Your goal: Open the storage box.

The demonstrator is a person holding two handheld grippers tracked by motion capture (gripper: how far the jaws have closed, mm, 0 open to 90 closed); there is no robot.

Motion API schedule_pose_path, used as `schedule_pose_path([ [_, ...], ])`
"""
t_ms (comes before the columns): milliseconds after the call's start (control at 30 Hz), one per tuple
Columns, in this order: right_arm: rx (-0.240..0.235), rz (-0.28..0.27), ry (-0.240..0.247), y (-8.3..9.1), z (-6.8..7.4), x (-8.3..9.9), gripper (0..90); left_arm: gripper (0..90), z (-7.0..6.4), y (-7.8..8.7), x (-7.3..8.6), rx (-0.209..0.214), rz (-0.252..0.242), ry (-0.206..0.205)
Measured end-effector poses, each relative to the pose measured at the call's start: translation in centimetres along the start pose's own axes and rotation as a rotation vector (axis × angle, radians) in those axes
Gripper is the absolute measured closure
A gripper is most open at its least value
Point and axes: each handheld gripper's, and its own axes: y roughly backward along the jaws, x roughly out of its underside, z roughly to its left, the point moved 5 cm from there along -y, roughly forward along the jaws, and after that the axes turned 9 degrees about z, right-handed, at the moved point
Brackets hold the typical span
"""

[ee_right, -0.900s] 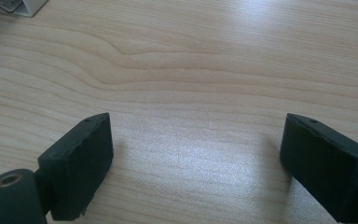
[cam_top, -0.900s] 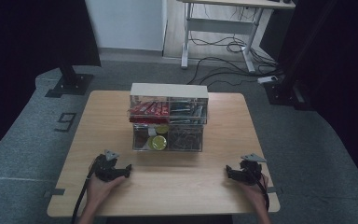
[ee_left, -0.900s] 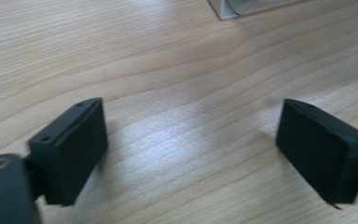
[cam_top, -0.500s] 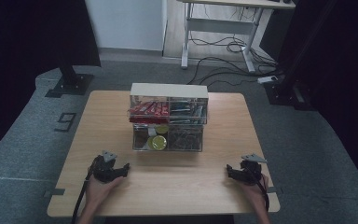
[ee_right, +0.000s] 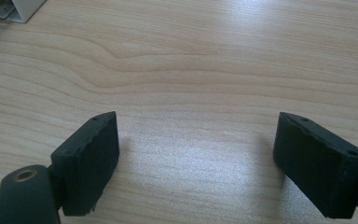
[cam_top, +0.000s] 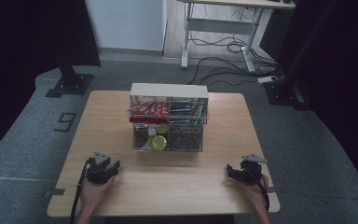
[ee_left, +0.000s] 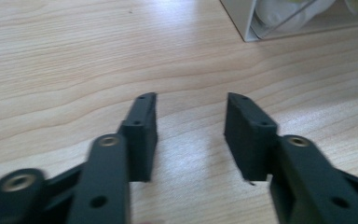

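Black blocky tongs (ee_left: pixel 191 122) over grained wooden table (ee_left: pixel 65 70)

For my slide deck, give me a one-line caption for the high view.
Left gripper and right gripper, both open, rest on wooden table before clear two-tier organizer.
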Motion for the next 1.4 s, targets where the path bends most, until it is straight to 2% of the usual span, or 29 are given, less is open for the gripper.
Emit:
schedule_pose_path([
  [33,-0.001,0.0,0.001,0.0,0.0,0.0,15.0,61.9,0.1,0.2,0.0,-0.002,-0.004,0.006],
  [100,-0.002,-0.003,0.004,0.0,0.0,0.0,15.8,72.6,0.5,0.9,-0.1,0.008,-0.024,0.031],
  [200,-0.002,-0.004,0.006,0.0,0.1,0.0,16.5,82.7,0.5,1.5,-0.2,0.021,-0.035,0.038],
  [333,-0.003,-0.006,0.008,0.0,0.1,0.0,17.3,89.5,0.4,2.5,-0.6,0.04,-0.059,0.026],
  [533,-0.005,-0.008,0.011,0.1,0.1,0.0,18.2,90.0,-0.1,4.1,-1.4,0.084,-0.092,-0.001],
  [667,-0.004,-0.008,0.011,0.1,0.1,0.0,18.3,90.0,-0.3,4.6,-1.7,0.101,-0.104,-0.001],
  [767,-0.004,-0.008,0.01,0.1,0.1,0.0,18.4,90.0,-0.5,5.4,-2.2,0.121,-0.13,0.008],
  [900,-0.004,-0.009,0.01,0.1,0.1,0.0,18.4,90.0,-0.8,6.1,-2.6,0.135,-0.145,-0.001],
  [1000,-0.004,-0.009,0.01,0.1,0.1,0.0,18.6,90.0,-1.1,6.9,-3.4,0.158,-0.161,-0.006],
  [1100,-0.003,-0.011,0.008,0.1,0.1,0.0,19.5,90.0,-1.6,7.6,-4.4,0.2,-0.178,-0.011],
  [1300,-0.001,-0.01,0.005,0.1,0.1,0.0,19.8,90.0,-2.7,8.4,-5.7,0.217,-0.183,-0.049],
  [1400,-0.001,-0.011,0.006,0.1,0.1,0.0,19.8,90.0,-3.0,8.8,-6.4,0.232,-0.189,-0.054],
])
